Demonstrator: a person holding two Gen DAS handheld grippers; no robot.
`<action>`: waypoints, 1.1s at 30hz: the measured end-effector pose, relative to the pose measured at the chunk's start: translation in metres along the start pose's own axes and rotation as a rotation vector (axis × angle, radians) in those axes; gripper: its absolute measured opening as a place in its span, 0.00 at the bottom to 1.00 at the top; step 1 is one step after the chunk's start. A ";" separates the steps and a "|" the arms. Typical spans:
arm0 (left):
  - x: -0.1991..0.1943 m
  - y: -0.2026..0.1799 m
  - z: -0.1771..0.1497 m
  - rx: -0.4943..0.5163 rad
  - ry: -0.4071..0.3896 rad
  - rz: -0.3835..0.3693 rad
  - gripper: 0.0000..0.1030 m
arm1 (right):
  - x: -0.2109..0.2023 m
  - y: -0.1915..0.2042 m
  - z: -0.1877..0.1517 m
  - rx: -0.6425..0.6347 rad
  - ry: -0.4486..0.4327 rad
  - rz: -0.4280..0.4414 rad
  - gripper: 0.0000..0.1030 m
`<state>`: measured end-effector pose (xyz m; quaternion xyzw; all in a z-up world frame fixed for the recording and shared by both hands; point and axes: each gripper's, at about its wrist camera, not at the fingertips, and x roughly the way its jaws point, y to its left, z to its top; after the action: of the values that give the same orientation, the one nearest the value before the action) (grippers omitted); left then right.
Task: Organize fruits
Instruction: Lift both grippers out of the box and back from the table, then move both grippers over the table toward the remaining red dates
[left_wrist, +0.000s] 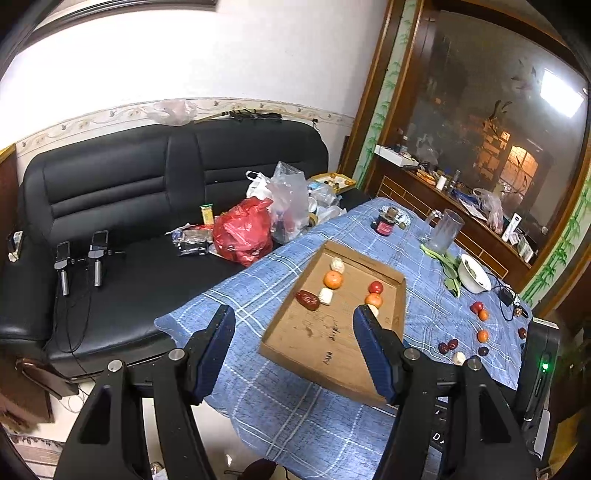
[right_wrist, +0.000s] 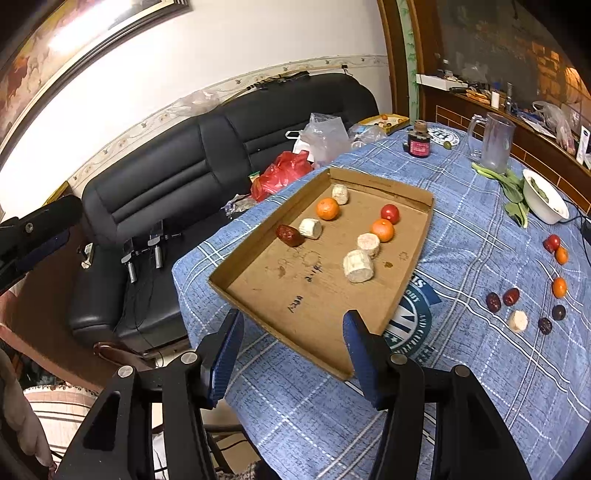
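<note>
Tray (right_wrist: 258, 280): cardboard, ahead of both pairs of fingers, on the blue tabletop (right_wrist: 461, 387).
Tray, left row: date (right_wrist: 289, 235), white chunk (right_wrist: 310, 228), orange (right_wrist: 327, 208), white chunk (right_wrist: 340, 194).
Tray, right row: two white chunks, orange (right_wrist: 383, 229), red fruit (right_wrist: 390, 213).
Loose fruit (right_wrist: 524, 295): on the cloth, right of the right fingers.
Bowl (right_wrist: 546, 201): white, far right.
Left fingers (left_wrist: 293, 328): wide apart, holding nothing.
Right fingers (right_wrist: 293, 332): wide apart, holding nothing, tips at the tray's near edge.

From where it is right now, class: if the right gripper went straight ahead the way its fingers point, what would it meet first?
Probably the near rim of the cardboard tray, which lies between the open fingers of the right gripper. Depth is unclear; if it passes above the rim, the bare tray floor comes next.
</note>
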<state>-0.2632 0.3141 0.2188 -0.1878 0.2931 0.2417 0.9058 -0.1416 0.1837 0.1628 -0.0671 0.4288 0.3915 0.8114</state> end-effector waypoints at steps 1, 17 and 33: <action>0.002 -0.005 0.000 0.006 0.005 -0.004 0.64 | -0.002 -0.004 -0.001 0.005 -0.004 -0.004 0.59; 0.053 -0.141 -0.021 0.231 0.079 -0.010 0.64 | -0.065 -0.140 -0.041 0.291 -0.075 -0.199 0.64; 0.067 -0.200 -0.057 0.393 0.148 -0.023 0.64 | -0.075 -0.187 -0.080 0.412 -0.051 -0.237 0.64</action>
<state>-0.1305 0.1461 0.1740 -0.0281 0.3984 0.1550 0.9036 -0.0872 -0.0232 0.1265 0.0597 0.4681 0.1993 0.8588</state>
